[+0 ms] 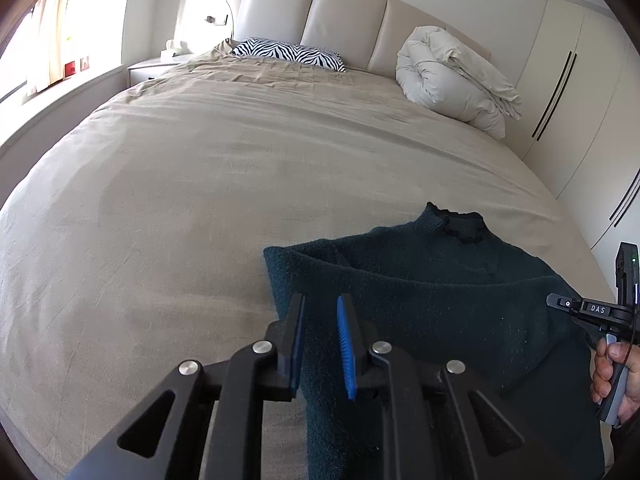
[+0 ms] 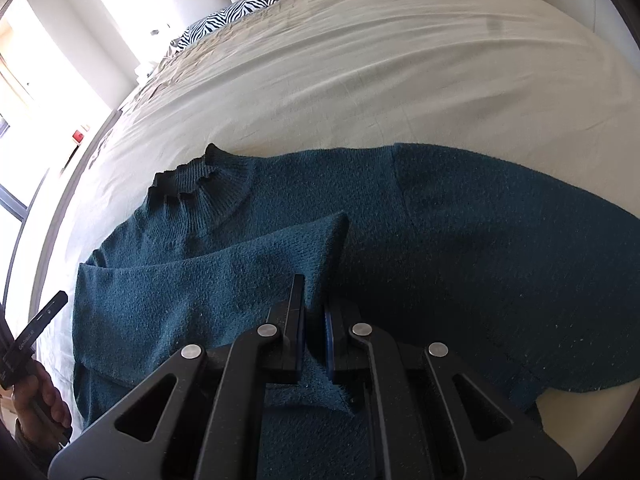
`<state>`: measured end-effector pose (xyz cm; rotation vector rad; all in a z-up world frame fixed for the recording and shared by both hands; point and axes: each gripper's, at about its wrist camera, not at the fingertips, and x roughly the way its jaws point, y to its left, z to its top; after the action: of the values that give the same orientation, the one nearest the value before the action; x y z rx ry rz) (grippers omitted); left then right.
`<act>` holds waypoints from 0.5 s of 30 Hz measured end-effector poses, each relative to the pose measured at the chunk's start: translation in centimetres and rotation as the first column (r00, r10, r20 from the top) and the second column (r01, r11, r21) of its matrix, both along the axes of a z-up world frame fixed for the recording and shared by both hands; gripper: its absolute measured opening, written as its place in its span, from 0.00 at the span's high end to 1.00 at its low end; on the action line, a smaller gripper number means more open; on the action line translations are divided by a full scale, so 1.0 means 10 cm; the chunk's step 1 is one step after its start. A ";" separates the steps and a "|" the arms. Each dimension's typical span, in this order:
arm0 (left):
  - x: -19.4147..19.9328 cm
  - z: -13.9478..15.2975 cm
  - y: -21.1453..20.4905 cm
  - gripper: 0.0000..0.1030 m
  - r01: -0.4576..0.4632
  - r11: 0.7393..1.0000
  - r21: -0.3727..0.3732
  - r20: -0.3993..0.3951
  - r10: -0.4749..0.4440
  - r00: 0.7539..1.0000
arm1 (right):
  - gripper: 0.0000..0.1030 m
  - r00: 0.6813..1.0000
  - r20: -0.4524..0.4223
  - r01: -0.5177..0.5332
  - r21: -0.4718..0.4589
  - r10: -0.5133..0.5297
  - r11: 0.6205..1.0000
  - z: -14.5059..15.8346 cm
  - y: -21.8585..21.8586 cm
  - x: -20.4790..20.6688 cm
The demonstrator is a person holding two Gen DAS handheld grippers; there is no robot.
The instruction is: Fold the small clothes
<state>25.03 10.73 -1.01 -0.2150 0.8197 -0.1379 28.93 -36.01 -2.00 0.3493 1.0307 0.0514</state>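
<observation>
A dark teal knit sweater lies spread on the bed near its foot edge, collar pointing toward the headboard end and the body running along the near edge. One sleeve is already folded inward, lying across the chest with its cuff end near the middle of the garment; the other side, toward the bed's right edge, appears still laid out flat and unfolded. So the folding looks begun but far from finished: judging by how things lie, the second sleeve has yet to come in, and the body still needs to be doubled over lengthwise. The right gripper sits low over the sweater's middle with its fingers close together, a ridge of knit rising between them; it appears to be pinching the fabric. The left gripper hovers above the sweater's edge nearest the bed's left side, fingers apart with nothing between them. Far off at the headboard end sit a zebra-print pillow and a rolled duvet.
</observation>
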 end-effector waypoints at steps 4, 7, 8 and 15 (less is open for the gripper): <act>0.07 -0.04 -0.03 0.83 0.008 1.000 0.014 -0.013 -0.008 1.000 | 0.94 1.000 -0.005 -0.008 -0.018 0.008 1.000 -0.04 -0.02 0.02; 0.17 -0.11 -0.10 0.83 0.029 0.998 0.048 -0.031 -0.028 0.999 | 0.93 1.000 -0.022 0.015 0.014 -0.015 1.000 -0.17 -0.09 0.03; 0.21 -0.15 -0.13 0.83 0.035 0.996 0.077 -0.043 -0.032 0.999 | 0.93 1.000 -0.019 0.022 0.024 -0.022 0.999 -0.20 -0.11 0.03; 0.30 -0.41 -0.10 0.86 0.058 0.993 0.099 -0.096 -0.049 0.994 | 0.89 0.999 -0.011 0.038 0.099 -0.037 0.994 -0.27 -0.24 0.00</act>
<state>28.04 9.78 -5.09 -0.1042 0.9238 -0.1370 28.88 -38.38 -4.73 0.4597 1.0325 0.0675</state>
